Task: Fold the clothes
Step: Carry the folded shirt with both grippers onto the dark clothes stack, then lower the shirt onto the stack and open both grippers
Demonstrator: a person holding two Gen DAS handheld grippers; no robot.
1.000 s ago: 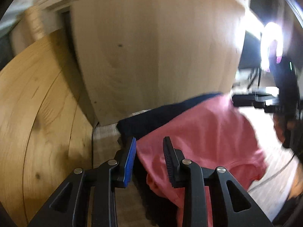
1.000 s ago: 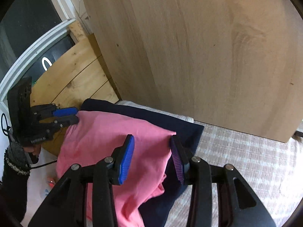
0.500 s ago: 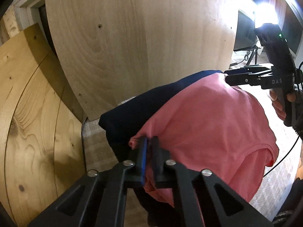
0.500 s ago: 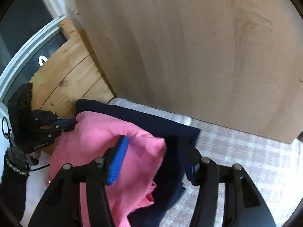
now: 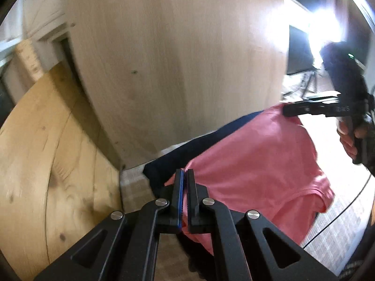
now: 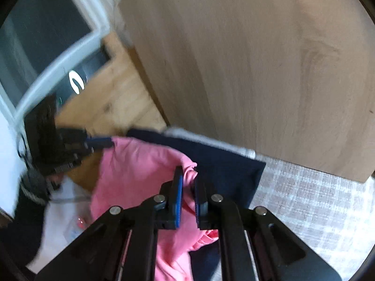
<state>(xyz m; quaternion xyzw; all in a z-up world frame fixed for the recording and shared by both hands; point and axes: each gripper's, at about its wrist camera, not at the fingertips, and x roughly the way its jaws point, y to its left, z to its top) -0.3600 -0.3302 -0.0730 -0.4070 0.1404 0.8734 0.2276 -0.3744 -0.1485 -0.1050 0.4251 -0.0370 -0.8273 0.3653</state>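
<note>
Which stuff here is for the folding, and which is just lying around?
For the folding:
pink shirt, pinched at two corners
left gripper, shut on it
right gripper, shut on it

Just lying around:
navy garment under the shirt
checked cloth
pale wooden board
pine board

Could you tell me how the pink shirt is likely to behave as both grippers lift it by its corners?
The pink shirt will probably sag: it already drapes between the left gripper and right gripper. It looks thin and light, so both pinches should hold. Its loose lower edge may drag on the navy garment underneath and shift it.
</note>
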